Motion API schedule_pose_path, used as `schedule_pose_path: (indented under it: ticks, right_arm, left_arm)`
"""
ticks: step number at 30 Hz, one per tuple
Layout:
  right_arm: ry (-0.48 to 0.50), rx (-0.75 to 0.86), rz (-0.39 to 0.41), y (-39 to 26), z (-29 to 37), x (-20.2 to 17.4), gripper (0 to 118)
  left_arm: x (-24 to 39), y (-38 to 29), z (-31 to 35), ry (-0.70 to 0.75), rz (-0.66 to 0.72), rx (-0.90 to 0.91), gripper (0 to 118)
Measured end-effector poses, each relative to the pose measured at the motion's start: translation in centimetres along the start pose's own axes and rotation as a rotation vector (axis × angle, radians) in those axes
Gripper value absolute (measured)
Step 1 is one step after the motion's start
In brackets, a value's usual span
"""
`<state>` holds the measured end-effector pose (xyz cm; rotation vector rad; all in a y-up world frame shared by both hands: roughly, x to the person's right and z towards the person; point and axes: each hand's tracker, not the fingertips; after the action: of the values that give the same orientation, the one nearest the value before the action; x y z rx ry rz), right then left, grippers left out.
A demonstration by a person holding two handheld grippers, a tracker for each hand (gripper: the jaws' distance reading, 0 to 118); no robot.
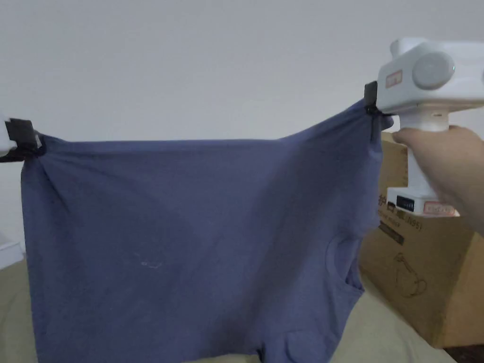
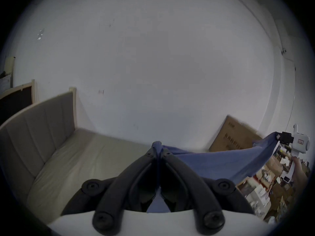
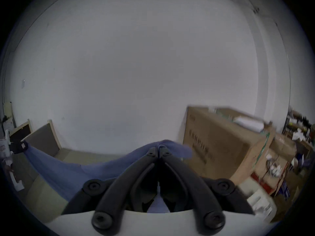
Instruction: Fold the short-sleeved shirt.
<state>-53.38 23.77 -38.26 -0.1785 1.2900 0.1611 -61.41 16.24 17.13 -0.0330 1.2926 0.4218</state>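
A blue short-sleeved shirt (image 1: 189, 246) hangs spread in the air in front of a white wall, stretched between both grippers. My left gripper (image 1: 34, 144) is shut on its upper left corner, and in the left gripper view the jaws (image 2: 158, 148) pinch a bunch of blue cloth (image 2: 213, 161). At the upper right, my right gripper (image 1: 373, 108) is shut on the other top corner, a hand holding its white body. The right gripper view shows its jaws (image 3: 159, 148) closed on the shirt (image 3: 71, 166). The collar opening hangs at the lower right, and the lower edge reaches a beige bed.
A beige mattress (image 2: 71, 163) with a padded headboard (image 2: 34, 124) lies below the shirt. A large cardboard box (image 1: 425, 274) stands on the right, close to the right gripper. More boxes and clutter (image 3: 276, 163) fill the far right.
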Motion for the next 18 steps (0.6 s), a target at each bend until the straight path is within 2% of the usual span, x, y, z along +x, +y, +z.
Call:
schedule_pose_path:
  ticks: [3, 7, 9, 12, 17, 18]
  right_arm:
    - [0.027, -0.179, -0.034, -8.8, -2.1, 0.7, 0]
    - [0.080, -0.439, -0.024, -23.1, -1.2, 1.6, 0]
    - [0.092, -0.577, -0.033, -30.3, 0.9, 2.5, 0]
    - [0.118, -0.764, 0.004, -39.9, 4.7, 4.6, 0]
    - [0.173, -0.990, 0.027, -49.4, 13.4, 7.6, 0]
    - [0.189, -1.012, 0.043, -50.3, 15.1, 8.0, 0]
  left_arm:
    - [-1.4, -7.1, -0.5, 0.036, -0.008, -0.131, 2]
    - [-4.8, -17.6, 0.1, 0.052, 0.027, -0.382, 2]
    - [-6.3, -22.7, 1.7, 0.062, 0.034, -0.489, 2]
    - [-8.6, -29.6, 4.8, 0.069, 0.027, -0.643, 2]
    - [-11.3, -37.3, 10.7, 0.051, 0.007, -0.816, 2]
    - [-9.6, -38.0, 13.5, 0.055, -0.011, -0.840, 2]
